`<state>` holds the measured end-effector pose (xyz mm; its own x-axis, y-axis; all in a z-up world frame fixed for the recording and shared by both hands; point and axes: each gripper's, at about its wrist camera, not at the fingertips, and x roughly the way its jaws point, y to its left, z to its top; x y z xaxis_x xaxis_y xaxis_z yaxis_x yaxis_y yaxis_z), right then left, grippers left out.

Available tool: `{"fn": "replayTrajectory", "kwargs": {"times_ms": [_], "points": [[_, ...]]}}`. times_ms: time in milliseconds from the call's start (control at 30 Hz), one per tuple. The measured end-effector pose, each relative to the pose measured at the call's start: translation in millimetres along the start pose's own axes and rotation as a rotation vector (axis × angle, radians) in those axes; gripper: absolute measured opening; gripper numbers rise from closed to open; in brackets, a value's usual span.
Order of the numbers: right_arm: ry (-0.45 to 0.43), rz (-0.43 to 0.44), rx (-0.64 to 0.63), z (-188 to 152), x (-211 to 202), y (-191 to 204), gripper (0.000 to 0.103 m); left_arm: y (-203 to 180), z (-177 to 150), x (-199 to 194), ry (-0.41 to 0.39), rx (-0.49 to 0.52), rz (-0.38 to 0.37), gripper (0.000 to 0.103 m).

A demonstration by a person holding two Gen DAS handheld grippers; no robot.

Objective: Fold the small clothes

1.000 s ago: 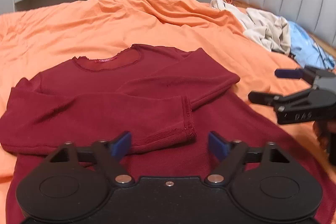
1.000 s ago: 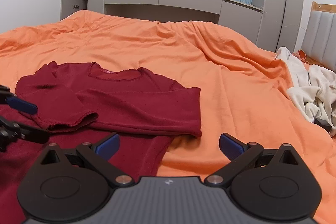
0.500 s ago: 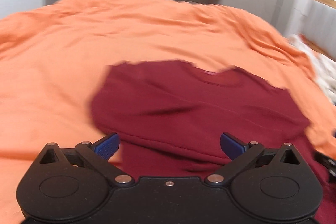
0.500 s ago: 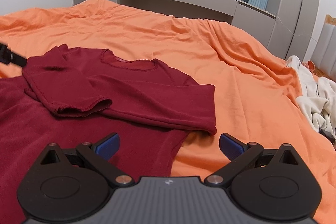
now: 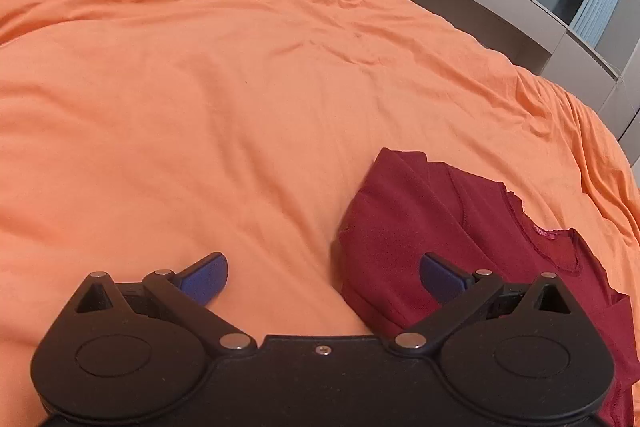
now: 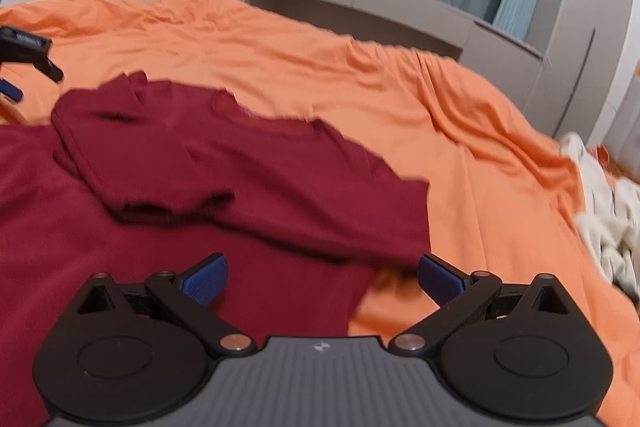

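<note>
Rumpled orange sheet [image 5: 200,87], soft maroon shirt [image 6: 260,167]

The left gripper [image 5: 323,273] has a matte black body with two round raised discs, one on each side, and angled black link arms pinned with silver rivets. A small screw sits at its centre edge. Its jaws carry textured blue pads. The right gripper [image 6: 323,273] is built alike, but its middle panel is ribbed grey with a small pale logo. Its pads [image 6: 206,277] are blue too.
</note>
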<state>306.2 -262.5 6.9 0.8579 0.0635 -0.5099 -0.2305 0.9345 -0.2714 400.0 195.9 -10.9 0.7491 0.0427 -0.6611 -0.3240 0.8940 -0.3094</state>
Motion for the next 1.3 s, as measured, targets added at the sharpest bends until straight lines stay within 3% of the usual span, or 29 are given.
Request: {"fn": "replayTrajectory", "kwargs": {"times_ms": [167,367,633,867,1000,1300], "points": [[-0.078,0.05,-0.044,23,17,15,0.103,-5,-5,15,0.027,0.029,0.04,0.102],[-0.008,0.055,-0.118,20,42,35,0.103,-3,-9,27,0.061,0.038,0.173,0.1],[0.005,0.048,-0.119,10,44,37,0.103,-6,-9,21,0.062,0.061,0.214,0.1],[-0.005,0.043,-0.116,4,29,34,0.103,-2,-10,-4,0.049,0.032,0.187,0.101],[-0.013,0.046,-0.107,0,15,30,0.103,-11,-15,-34,0.011,0.069,0.168,0.102],[-0.108,0.077,-0.094,-5,-35,29,0.103,-45,-51,-123,-0.101,0.189,-0.039,0.102]]}}
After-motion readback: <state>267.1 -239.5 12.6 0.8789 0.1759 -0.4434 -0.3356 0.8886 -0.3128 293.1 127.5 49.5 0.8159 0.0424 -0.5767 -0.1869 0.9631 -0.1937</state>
